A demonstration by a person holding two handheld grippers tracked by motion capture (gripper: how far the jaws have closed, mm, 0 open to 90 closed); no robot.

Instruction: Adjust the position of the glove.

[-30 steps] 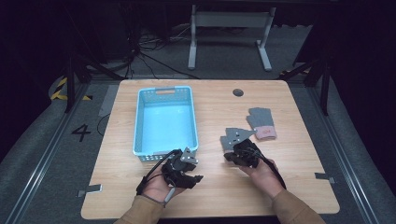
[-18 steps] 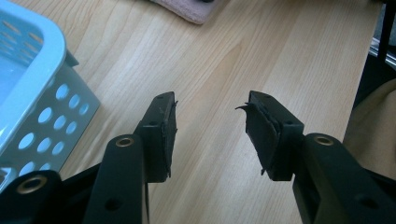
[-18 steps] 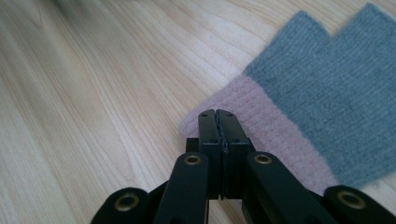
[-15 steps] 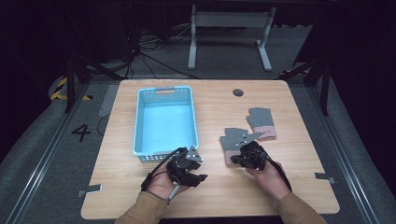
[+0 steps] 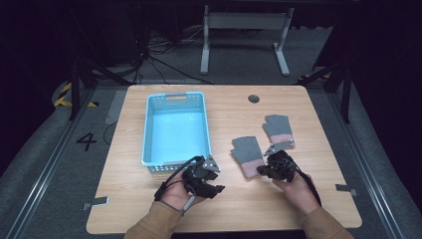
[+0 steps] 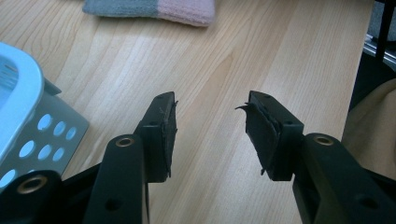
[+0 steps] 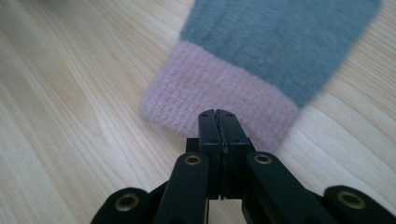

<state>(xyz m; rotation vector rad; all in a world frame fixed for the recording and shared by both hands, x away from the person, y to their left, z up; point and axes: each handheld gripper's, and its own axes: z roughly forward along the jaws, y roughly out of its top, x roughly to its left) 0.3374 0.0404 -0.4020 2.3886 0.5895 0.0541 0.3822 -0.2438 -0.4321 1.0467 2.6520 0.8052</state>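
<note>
So one light blue basket (image 5: 175,130) sits left of everything. Just below its near corner the left gripper (image 5: 211,185) hangs half open, nothing in it. Right of the basket lie two gloves, grey with pink cuffs. The near glove (image 5: 247,156) has the right gripper (image 5: 262,171), jaws pressed together, at its cuff; the other glove (image 5: 277,130) lies further right

The right gripper (image 5: 262,170) has been carried a little to the right along the near part of the table, from beside the near glove's (image 5: 247,156) near-left edge to the pink cuff (image 7: 212,100) at that glove's near end. The glove itself appears to have been shifted slightly to the right and farther from the left gripper (image 5: 211,185), whose hand has been drawn slightly nearer.
</note>
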